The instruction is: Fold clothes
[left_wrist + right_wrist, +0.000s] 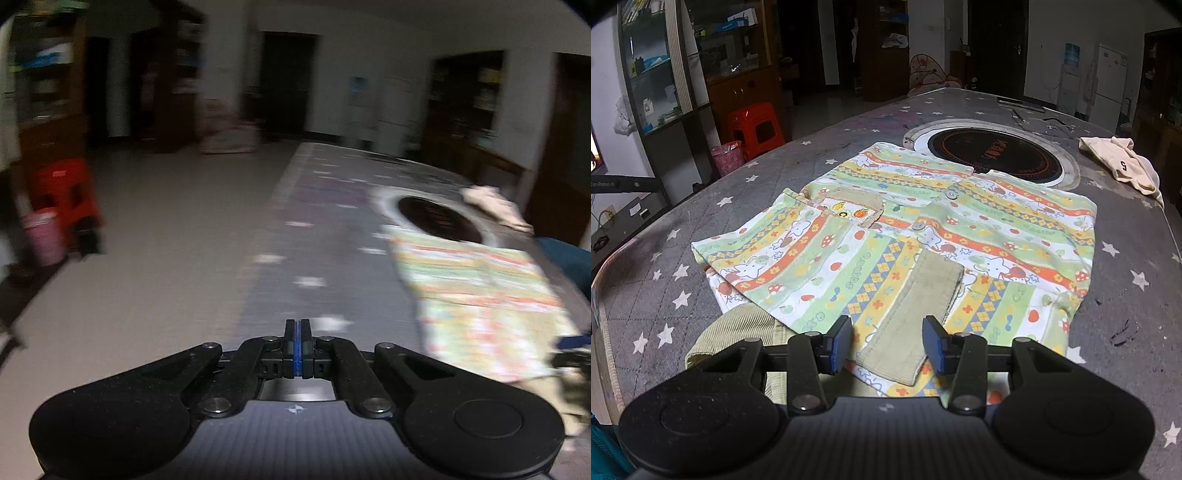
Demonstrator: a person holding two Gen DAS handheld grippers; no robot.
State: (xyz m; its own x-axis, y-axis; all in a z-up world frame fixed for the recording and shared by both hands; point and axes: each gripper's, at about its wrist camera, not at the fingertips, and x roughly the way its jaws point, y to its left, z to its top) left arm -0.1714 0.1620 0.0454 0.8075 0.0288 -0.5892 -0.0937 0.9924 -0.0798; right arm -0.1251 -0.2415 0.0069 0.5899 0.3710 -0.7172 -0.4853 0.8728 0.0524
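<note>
A child's shirt (905,229) with green, yellow and orange striped print lies flat on the grey star-patterned table cover (701,206), its sleeves folded in over the body. One olive ribbed cuff (916,314) lies on the shirt's near part, and another (738,332) sticks out at the near left. My right gripper (888,343) is open just above the near hem, one finger on each side of the middle cuff, pads not pressing it. My left gripper (297,332) is shut with nothing in it, left of the shirt (476,295) over bare cover, in a blurred view.
A round black cooktop (993,155) is set into the table behind the shirt. A cream garment (1123,166) lies crumpled at the far right. A red stool (755,125) and a pink bin (727,158) stand on the floor past the left table edge.
</note>
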